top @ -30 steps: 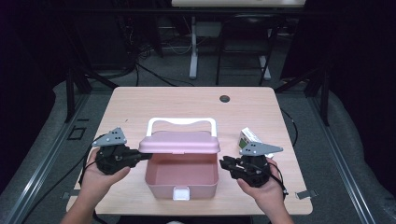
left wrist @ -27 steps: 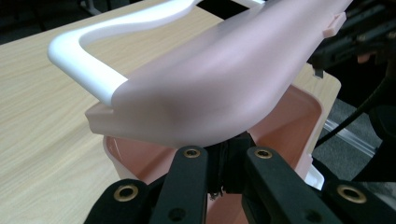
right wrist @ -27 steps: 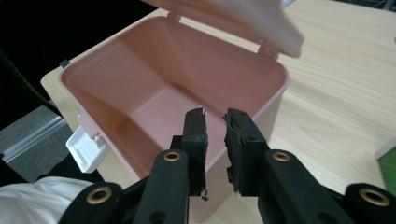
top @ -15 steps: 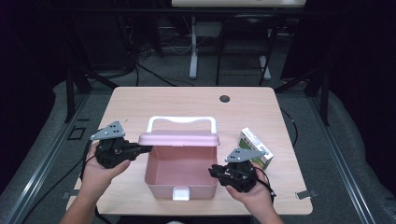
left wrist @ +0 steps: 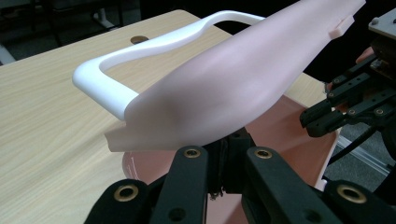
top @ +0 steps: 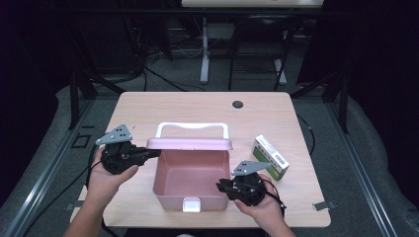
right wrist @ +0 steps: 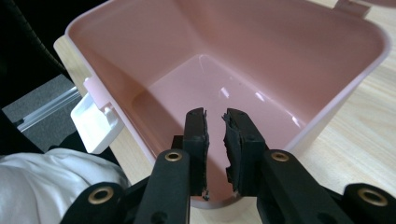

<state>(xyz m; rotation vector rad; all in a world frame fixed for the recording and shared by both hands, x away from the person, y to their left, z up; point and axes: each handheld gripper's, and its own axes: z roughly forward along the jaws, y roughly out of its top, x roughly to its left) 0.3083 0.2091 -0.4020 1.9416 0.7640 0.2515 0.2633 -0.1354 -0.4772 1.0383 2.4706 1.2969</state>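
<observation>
- Left gripper (top: 148,153) is clamping the lid (top: 190,143) edge, holding it up over the pink box (top: 190,190) mid-counter (top: 197,106).
- Right gripper (right wrist: 215,128), jaws slightly apart and empty, is hovering over the box's rim.
- Risk: thin-edge grip slipping, lid slamming onto the right gripper.

One pink box (top: 190,180) with one lid (top: 189,143) — one small carton (top: 270,157) — two tools.

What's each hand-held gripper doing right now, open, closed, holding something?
Left hand-held gripper: closed on the edge of the pink lid, holding it raised.
Right hand-held gripper: jaws slightly apart over the pink box, holding nothing.
</observation>
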